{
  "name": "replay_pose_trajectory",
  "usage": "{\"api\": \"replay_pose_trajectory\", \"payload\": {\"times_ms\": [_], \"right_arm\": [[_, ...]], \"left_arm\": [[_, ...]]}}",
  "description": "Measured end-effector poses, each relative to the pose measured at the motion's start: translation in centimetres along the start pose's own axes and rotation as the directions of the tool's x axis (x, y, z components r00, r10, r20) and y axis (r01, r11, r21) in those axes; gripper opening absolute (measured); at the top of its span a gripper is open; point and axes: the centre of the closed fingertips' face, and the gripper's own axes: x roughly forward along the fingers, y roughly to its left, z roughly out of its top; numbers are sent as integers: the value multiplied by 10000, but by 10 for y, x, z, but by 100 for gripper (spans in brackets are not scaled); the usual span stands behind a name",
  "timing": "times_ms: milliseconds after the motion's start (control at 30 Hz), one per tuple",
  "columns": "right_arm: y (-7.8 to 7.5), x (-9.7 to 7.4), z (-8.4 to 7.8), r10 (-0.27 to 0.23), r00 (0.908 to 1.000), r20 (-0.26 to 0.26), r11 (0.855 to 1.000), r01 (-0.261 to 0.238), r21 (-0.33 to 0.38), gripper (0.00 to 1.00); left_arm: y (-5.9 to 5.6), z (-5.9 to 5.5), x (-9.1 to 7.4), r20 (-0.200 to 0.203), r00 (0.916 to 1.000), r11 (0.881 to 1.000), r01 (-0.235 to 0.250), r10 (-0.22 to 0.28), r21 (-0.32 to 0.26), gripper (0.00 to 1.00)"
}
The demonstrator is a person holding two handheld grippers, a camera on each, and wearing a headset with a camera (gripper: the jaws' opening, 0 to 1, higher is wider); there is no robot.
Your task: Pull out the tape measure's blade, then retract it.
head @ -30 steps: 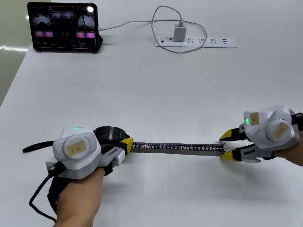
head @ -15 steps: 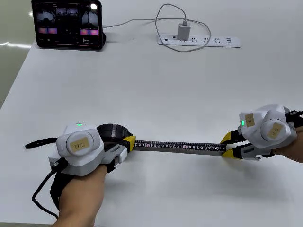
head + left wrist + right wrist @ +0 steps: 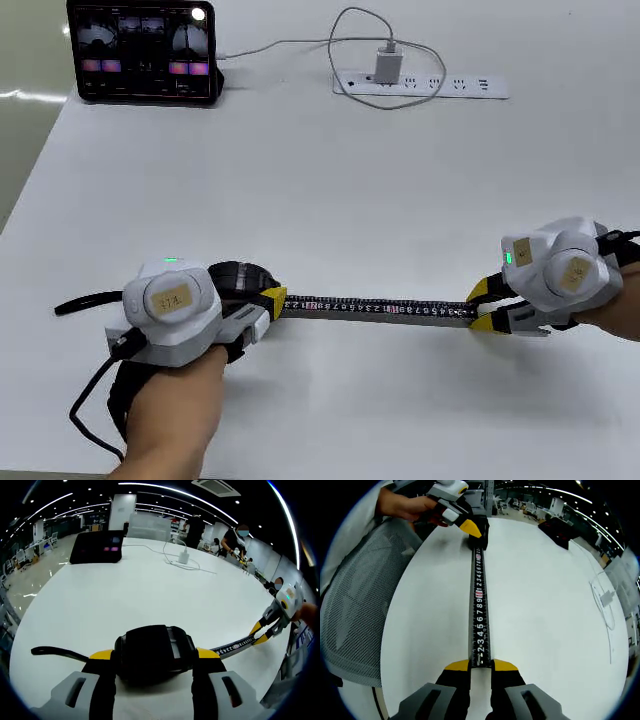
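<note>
Tape measure case [image 3: 238, 280], black, sits on the white table [image 3: 330, 190], clamped from both sides between the yellow-tipped jaws of the left gripper [image 3: 155, 655], which a hand [image 3: 170, 420] holds. A black strap [image 3: 80, 302] trails left of the case. From the case the blade [image 3: 375, 309] runs out to the right along the table, numbers up. At the end farthest from the case, the right gripper [image 3: 480, 307] has its jaws closed on the blade's tip. Well beyond the case stand a lit tablet [image 3: 143, 52] and, further right, a white power strip [image 3: 420, 86] with a charger [image 3: 388, 68] plugged in.
</note>
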Motion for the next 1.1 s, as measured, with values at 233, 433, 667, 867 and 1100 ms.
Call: {"api": "replay_pose_trajectory", "payload": {"times_ms": [233,433,667,867,1100], "right_arm": [[0,0,0,0,10000,-39,10000,-1,-85,11],[0,3,9,75,9999,91,9998,-73,-168,11],[-2,9,19,207,9995,243,9993,-199,-313,11],[-2,16,30,284,9989,376,9990,-271,-347,11],[-3,19,36,350,9986,388,9987,-335,-389,10]], "left_arm": [[-1,0,0,103,9999,10000,43,-43,-11,56],[-1,0,0,113,9999,9999,129,-128,-45,56],[-1,0,0,217,9996,9998,180,-178,-81,56],[0,0,-1,211,9996,9997,212,-210,-116,56],[0,-1,-1,235,9995,9996,231,-228,-152,56]]}}
